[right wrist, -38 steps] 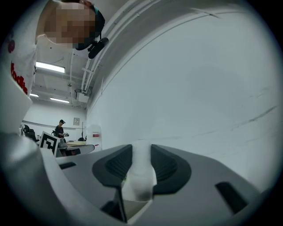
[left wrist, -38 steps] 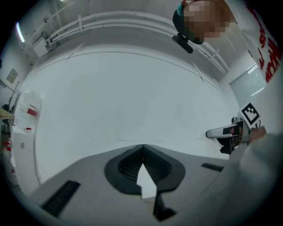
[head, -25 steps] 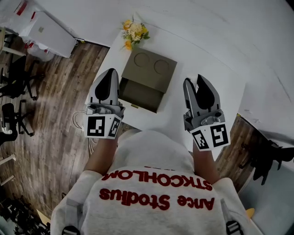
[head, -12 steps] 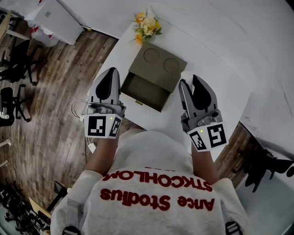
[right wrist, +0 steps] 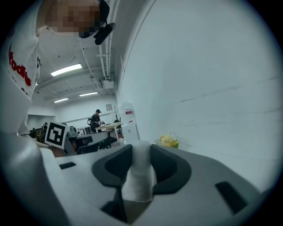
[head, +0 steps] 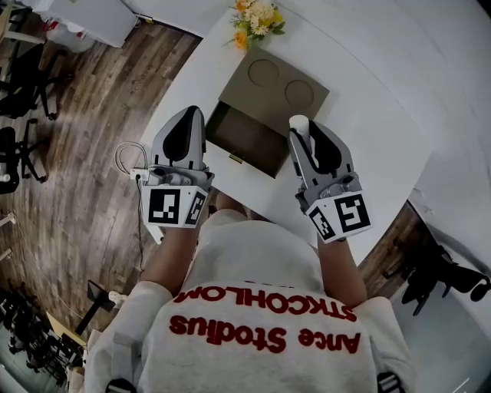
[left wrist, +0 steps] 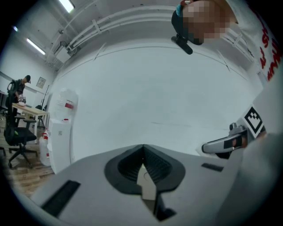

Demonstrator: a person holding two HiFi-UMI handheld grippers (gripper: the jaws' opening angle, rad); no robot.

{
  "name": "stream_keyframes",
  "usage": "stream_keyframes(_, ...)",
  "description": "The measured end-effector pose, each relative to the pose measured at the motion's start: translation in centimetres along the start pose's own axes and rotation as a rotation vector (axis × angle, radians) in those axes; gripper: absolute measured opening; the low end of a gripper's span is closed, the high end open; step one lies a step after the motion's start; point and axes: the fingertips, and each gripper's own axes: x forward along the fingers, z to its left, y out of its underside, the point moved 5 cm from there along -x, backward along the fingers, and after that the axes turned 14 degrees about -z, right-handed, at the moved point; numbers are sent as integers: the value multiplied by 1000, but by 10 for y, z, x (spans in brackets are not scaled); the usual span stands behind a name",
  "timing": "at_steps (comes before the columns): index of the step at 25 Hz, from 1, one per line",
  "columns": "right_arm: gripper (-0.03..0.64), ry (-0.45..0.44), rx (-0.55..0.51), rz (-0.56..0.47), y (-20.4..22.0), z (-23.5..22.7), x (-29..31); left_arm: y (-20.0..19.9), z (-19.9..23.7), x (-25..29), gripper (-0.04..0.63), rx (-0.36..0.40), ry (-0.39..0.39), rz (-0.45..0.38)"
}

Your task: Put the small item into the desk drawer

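Right gripper point(head: 301, 135) clamped on the small white cylindrical item point(head: 298, 122), which is held over the white desk point(head: 376, 153), just right of the open drawer point(head: 244, 140). The drawer belongs to an olive-green box-shaped unit point(head: 278, 83). Left gripper point(head: 189, 115) clenched and empty (pads meet), left of the drawer. Yellow flower bunch point(head: 257, 14) at the far desk edge.

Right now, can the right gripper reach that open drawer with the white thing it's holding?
Probably yes. The drawer stands pulled out, open on top, and the right gripper, shut on the white item, hangs beside its right edge. Nothing lies between them.
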Motion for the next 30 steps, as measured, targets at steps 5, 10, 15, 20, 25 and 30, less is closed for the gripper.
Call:
stream_keyframes(5,133,-19,7,86,38,-1,4,20,1,-8,8,-15,-16,38)
stream_keyframes(10,133,-28,11,186,76,1,3,37,2,-17,8,-22,-31,84)
stream_keyframes(15,135,-64,-8,281,111,0,2,52,-1,-21,8,-25,-42,120)
stream_keyframes(20,138,-103,-59,376,139,8,2,61,2,-28,8,-28,-52,145)
stream_keyframes(25,143,-110,-65,424,152,11,-2,63,3,-29,8,-28,-56,153)
stream_keyframes(30,119,-98,-49,402,144,8,0,60,4,-23,8,-26,-50,144)
